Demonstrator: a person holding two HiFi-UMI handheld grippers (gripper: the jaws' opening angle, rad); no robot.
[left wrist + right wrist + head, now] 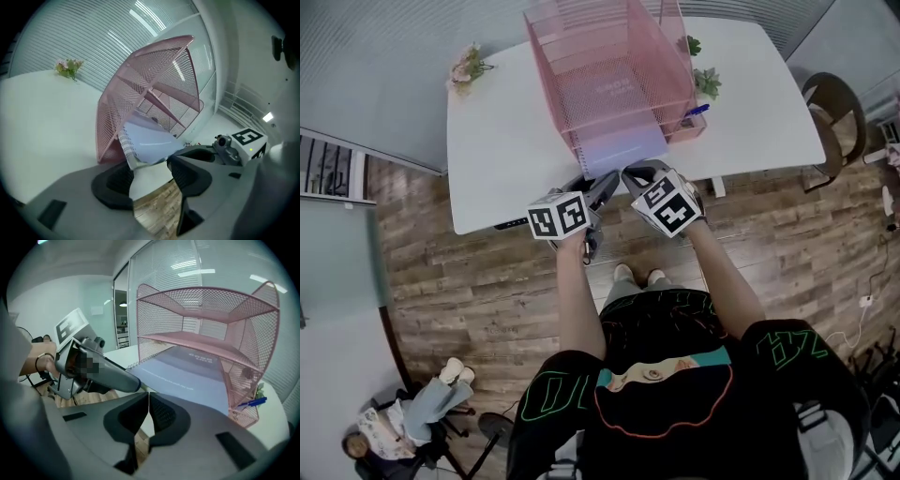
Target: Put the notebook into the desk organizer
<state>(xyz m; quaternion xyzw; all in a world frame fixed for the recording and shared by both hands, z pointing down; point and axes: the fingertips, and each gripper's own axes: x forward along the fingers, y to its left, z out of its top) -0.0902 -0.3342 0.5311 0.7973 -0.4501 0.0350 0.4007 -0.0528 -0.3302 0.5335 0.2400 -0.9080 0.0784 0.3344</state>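
Holding the left gripper with jaws spread wide at the near spiral-bound corner of the lavender notebook, clamping nothing. Holding the right gripper alongside, jaws pressed together and empty. Leaving the notebook lying flat in the bottom tier of the pink mesh desk organizer on the white table, near end sticking out.

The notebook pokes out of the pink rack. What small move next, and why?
Probably push the notebook deeper with the shut right gripper: its near end sticks out of the bottom tier of the organizer, and the open left gripper holds nothing.
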